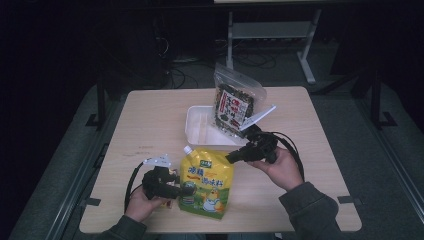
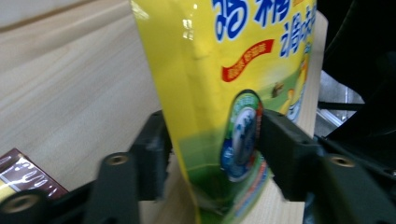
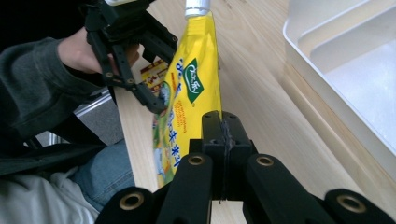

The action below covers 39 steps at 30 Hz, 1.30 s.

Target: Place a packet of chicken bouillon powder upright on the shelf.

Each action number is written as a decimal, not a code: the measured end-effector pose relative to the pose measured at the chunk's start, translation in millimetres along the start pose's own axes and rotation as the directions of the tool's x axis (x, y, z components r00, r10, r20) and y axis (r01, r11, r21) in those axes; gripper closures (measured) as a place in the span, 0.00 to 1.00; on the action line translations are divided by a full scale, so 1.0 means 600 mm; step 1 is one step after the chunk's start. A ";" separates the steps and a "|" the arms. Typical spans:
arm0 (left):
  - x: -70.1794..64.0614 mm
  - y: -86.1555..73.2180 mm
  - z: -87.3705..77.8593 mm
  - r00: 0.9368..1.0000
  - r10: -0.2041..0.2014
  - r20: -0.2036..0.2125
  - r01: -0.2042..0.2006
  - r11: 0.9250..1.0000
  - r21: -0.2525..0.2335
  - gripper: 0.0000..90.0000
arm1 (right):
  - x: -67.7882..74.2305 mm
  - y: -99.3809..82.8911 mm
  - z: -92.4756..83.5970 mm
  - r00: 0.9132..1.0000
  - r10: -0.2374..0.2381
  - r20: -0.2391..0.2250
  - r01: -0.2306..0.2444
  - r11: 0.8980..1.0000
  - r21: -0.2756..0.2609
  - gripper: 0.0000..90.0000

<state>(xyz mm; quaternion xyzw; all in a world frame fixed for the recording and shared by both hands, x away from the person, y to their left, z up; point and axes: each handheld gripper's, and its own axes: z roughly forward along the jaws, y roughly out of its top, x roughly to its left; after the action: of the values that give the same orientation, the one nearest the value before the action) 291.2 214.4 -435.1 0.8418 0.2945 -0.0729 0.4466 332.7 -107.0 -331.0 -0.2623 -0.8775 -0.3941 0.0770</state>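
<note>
Yellow pouch [image 1: 206, 182] lies on the table [image 1: 150, 120] near its front edge, spout towards the white tray [image 1: 197, 127]. Left tongs [image 2: 212, 142] are clamped on the pouch's lower edge, a jaw on each face. Right tongs [image 3: 223, 122], jaws together and holding nothing, hover above the pouch's upper right corner.

The right gripper [image 3: 223, 122] rises from six o'clock, its two black jaws pressed flat together with nothing between them. Just beyond, toward eleven o'clock, a yellow spouted pouch [image 3: 198, 79] stands on the wooden table [image 3: 261, 84], white cap at twelve. At ten o'clock the left gripper [image 3: 156, 105] clamps the pouch's lower edge. A white tray [image 3: 345, 79] sits at two o'clock.
</note>
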 end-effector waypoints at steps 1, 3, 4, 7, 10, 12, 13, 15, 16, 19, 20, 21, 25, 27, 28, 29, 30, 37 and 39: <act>0.000 0.000 0.000 1.000 0.000 0.000 0.000 1.000 0.000 0.57 | 0.000 0.000 0.000 1.000 0.000 0.000 0.000 1.000 0.000 1.00; 0.001 0.001 -0.005 1.000 0.002 -0.003 -0.002 1.000 -0.013 0.62 | 0.006 0.004 -0.004 1.000 -0.014 -0.001 0.014 1.000 -0.002 1.00; 0.003 -0.001 -0.011 1.000 -0.004 0.012 0.004 1.000 -0.027 0.66 | 0.007 0.004 -0.005 1.000 -0.019 0.000 0.019 1.000 -0.002 1.00; 0.006 -0.002 -0.015 0.999 -0.010 0.030 0.011 0.999 -0.042 0.78 | 0.008 0.006 -0.009 1.000 -0.021 -0.007 0.021 1.000 -0.001 1.00; 0.002 0.000 -0.016 1.000 0.012 0.029 -0.011 0.999 -0.037 0.82 | 0.008 0.009 -0.010 1.000 -0.025 -0.015 0.025 1.000 0.013 1.00; 0.000 0.000 -0.016 0.999 0.017 0.029 -0.015 0.999 -0.041 0.85 | 0.009 0.016 -0.013 0.999 -0.034 -0.033 0.035 0.999 0.036 0.98; 0.000 0.001 -0.017 0.999 0.022 0.028 -0.021 0.999 -0.042 0.85 | 0.009 0.016 -0.013 0.999 -0.034 -0.033 0.035 0.999 0.036 0.98; -0.002 0.002 -0.016 0.999 0.031 0.031 -0.029 0.999 -0.045 0.86 | 0.009 0.028 -0.012 0.998 -0.040 -0.053 0.044 0.996 0.078 0.92; -0.006 0.004 -0.016 0.998 0.050 0.033 -0.048 0.998 -0.046 0.86 | 0.010 0.033 -0.009 0.997 -0.040 -0.059 0.046 0.994 0.100 0.91; -0.010 0.006 -0.015 0.997 0.062 0.033 -0.061 0.997 -0.044 0.86 | 0.012 0.044 0.000 0.997 -0.054 -0.064 0.062 0.988 0.140 0.88; -0.012 0.006 -0.014 0.997 0.071 0.028 -0.070 0.997 -0.036 0.86 | 0.014 0.055 0.009 0.995 -0.066 -0.068 0.077 0.983 0.167 0.88; -0.012 0.006 -0.014 0.997 0.071 0.028 -0.070 0.997 -0.036 0.86 | 0.014 0.055 0.009 0.995 -0.066 -0.068 0.077 0.983 0.167 0.88; -0.012 0.005 -0.015 0.997 0.075 0.023 -0.074 0.997 -0.027 0.86 | 0.014 0.070 0.022 0.994 -0.069 -0.085 0.084 0.978 0.188 0.86; -0.012 0.006 -0.015 0.996 0.081 0.023 -0.081 0.996 -0.026 0.86 | 0.011 0.077 0.026 0.993 -0.061 -0.100 0.080 0.978 0.193 0.83; -0.013 0.007 -0.015 0.996 0.086 0.024 -0.085 0.996 -0.032 0.87 | 0.011 0.083 0.028 0.992 -0.061 -0.110 0.082 0.977 0.196 0.82; -0.014 0.007 -0.015 0.996 0.087 0.024 -0.086 0.996 -0.033 0.87 | 0.011 0.087 0.028 0.992 -0.060 -0.113 0.081 0.977 0.198 0.81; -0.014 0.008 -0.015 0.996 0.089 0.023 -0.089 0.996 -0.032 0.87 | 0.012 0.090 0.029 0.991 -0.059 -0.117 0.081 0.977 0.199 0.81; -0.015 0.008 -0.016 0.995 0.096 0.024 -0.096 0.995 -0.032 0.87 | 0.020 0.101 0.034 0.990 -0.077 -0.121 0.104 0.968 0.228 0.90; -0.014 0.008 -0.016 0.995 0.094 0.022 -0.093 0.995 -0.039 0.86 | 0.022 0.101 0.031 0.987 -0.070 -0.148 0.103 0.967 0.233 0.97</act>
<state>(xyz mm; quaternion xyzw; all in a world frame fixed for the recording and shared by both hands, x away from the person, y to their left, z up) 285.5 216.3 -422.5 0.8452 0.2507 -0.0562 0.4687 354.5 -54.5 -299.8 -0.1846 -0.9218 -0.3055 0.1514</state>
